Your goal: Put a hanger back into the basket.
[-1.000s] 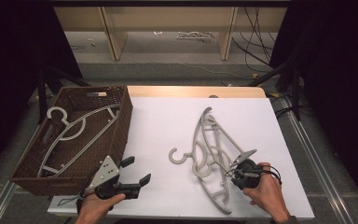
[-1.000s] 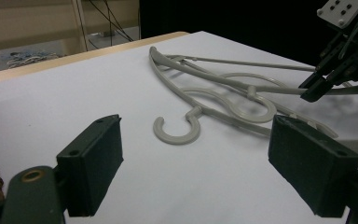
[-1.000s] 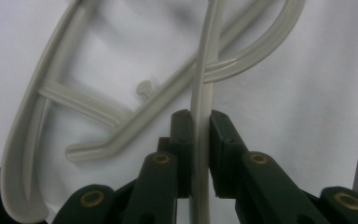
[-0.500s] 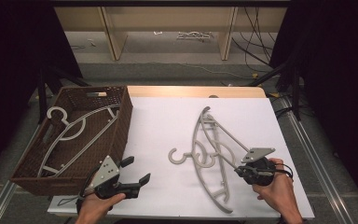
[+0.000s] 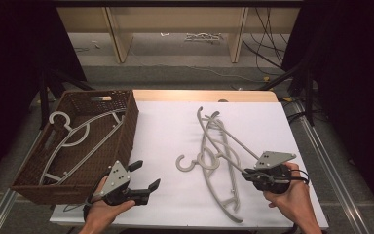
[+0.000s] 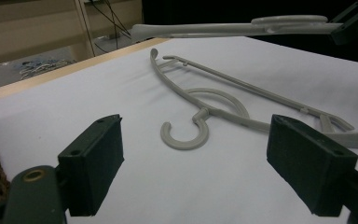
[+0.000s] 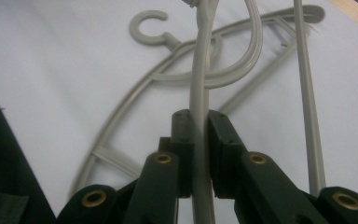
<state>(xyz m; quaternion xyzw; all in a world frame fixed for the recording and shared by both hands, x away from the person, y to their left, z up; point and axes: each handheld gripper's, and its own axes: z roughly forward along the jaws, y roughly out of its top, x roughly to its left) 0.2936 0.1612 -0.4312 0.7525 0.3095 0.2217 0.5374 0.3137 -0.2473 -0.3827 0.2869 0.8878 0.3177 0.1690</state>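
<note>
- Right tongs (image 5: 251, 175) clamped a grey hanger (image 5: 224, 141), lifted over a second hanger (image 5: 209, 168) on the counter (image 5: 170, 131).
- Left tongs (image 5: 146, 176) gaped apart beside the wicker basket (image 5: 126, 131).

High view overhead, forward-down; gripper views low, close; share hangers (image 5: 219, 161).

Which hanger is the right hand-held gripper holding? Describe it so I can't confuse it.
On the white table, right of the wicker basket, two grey hangers overlap. The held hanger is the upper one, lifted at its near end in the right hand-held gripper; the other hanger lies flat with its hook pointing left.
</note>
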